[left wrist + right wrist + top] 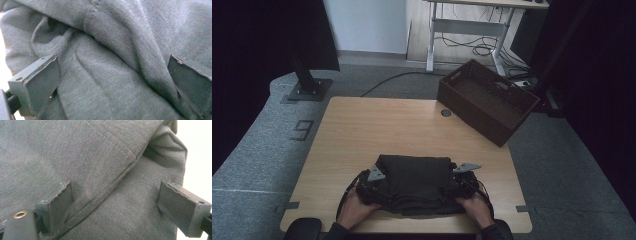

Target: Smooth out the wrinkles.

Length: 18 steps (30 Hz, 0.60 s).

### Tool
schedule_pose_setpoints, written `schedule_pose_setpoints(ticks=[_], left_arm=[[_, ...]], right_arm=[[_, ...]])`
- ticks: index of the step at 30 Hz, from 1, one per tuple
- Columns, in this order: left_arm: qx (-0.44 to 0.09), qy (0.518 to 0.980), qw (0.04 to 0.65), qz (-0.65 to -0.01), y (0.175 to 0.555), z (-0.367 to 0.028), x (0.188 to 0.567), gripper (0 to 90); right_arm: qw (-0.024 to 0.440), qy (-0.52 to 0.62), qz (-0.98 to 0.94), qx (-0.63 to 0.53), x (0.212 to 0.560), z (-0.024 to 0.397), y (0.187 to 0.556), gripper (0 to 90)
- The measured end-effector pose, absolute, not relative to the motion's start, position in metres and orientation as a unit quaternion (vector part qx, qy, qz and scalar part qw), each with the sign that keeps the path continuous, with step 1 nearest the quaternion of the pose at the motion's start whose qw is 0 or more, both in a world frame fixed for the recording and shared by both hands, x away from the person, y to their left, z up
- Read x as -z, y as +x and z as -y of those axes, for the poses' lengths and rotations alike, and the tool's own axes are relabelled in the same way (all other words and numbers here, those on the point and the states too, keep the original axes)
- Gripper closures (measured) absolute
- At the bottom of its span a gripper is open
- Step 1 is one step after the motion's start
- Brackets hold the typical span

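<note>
A dark grey folded cotton garment [414,184] lies as a compact, roughly square bundle on the light wooden counter [377,125], squarely between the two tongs. The left tongs [371,186] sit against its left edge and the right tongs [459,184] against its right edge. In the left gripper view the jaws stand wide apart, with thick folds of the garment [112,75] bunched between them but not pinched. In the right gripper view the jaws are likewise spread, with a stitched seam of the garment [110,177] running between them.

The folding looks essentially done. What seems left is to close on both sides and carry the bundle to the dark brown woven basket [512,125], which stands well beyond the right tongs at the counter's far corner.
</note>
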<state>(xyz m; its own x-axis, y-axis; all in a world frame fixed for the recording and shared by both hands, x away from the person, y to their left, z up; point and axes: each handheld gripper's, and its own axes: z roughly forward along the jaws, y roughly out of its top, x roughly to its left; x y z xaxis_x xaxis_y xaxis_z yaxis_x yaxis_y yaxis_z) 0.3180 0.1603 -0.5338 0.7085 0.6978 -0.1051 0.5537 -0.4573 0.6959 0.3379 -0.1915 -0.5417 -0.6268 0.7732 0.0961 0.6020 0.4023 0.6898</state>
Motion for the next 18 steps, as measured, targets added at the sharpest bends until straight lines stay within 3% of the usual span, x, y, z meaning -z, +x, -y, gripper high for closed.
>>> schedule_pose_setpoints(ticks=[7, 12, 18], left_arm=[[-0.112, 0.832, 0.399, -0.369, 0.324, -0.170, 0.496, 2.4], [-0.151, 0.825, 0.399, -0.370, 0.351, -0.167, 0.468, 3.3], [-0.148, 0.842, 0.369, -0.365, 0.386, -0.148, 0.479, 1.3]], right_arm=[[0.100, 0.407, -0.819, -0.392, 0.523, 0.197, 0.341, 14.0], [0.137, 0.411, -0.808, -0.400, 0.500, 0.197, 0.356, 14.1], [0.150, 0.412, -0.810, -0.390, 0.496, 0.184, 0.383, 13.3]])
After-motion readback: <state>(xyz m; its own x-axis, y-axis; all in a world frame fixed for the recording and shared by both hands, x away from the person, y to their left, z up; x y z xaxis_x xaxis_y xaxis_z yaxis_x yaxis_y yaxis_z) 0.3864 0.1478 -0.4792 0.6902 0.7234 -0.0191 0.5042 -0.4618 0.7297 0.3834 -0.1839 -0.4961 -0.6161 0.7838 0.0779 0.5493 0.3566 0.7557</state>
